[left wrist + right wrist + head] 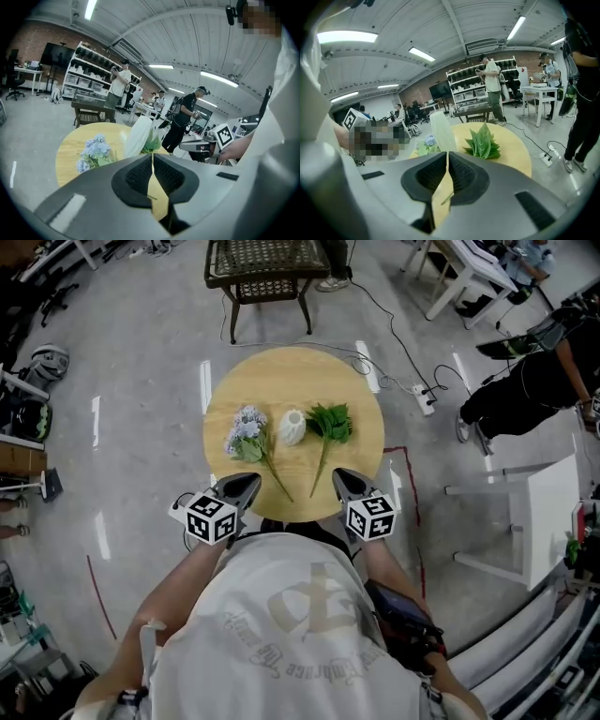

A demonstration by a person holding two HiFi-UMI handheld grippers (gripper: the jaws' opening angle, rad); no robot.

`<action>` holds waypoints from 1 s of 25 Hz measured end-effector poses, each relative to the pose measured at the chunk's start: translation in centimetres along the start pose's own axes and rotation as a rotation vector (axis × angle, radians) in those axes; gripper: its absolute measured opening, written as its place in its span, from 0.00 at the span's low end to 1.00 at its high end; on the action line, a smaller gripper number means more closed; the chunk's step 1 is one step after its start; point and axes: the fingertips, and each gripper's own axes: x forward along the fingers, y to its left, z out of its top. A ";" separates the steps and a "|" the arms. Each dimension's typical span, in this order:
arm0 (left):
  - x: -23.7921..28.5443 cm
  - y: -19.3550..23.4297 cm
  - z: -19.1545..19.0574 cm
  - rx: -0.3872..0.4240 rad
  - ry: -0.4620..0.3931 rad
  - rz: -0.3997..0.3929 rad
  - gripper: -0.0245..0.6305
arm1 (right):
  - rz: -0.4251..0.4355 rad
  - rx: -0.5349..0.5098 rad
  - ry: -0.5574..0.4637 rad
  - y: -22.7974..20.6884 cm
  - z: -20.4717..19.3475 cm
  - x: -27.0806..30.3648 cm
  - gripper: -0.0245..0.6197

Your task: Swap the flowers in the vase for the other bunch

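A round wooden table (359,457) carries a white vase (292,427) at its middle, and nothing stands in the vase. A bunch of pale blue flowers (247,435) lies left of it, stem toward me. A bunch of green leaves (330,422) lies right of it, stem toward me. My left gripper (249,482) hovers shut and empty at the table's near left edge. My right gripper (339,477) is shut and empty at the near right edge. The left gripper view shows the blue flowers (95,151) and vase (138,135); the right gripper view shows the leaves (483,142) and vase (442,131).
A dark wicker stool (264,268) stands beyond the table. A cable and power strip (425,398) lie on the floor at the right. A person in black (525,381) stands at the far right beside white tables (469,268). Red tape (409,493) marks the floor.
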 end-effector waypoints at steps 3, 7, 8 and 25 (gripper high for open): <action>0.4 -0.1 0.6 -0.009 0.003 0.019 0.06 | -0.028 0.048 -0.005 -1.9 0.5 0.8 0.06; 0.5 0.2 1.2 -0.023 -0.003 0.067 0.06 | -0.065 0.103 -0.023 -4.7 1.2 1.9 0.06; 0.6 0.4 1.4 -0.028 -0.006 0.082 0.06 | -0.069 0.109 -0.023 -5.3 1.4 2.2 0.06; 0.2 0.3 1.3 -0.058 -0.013 0.188 0.06 | -0.056 0.112 0.025 -8.9 1.8 6.2 0.40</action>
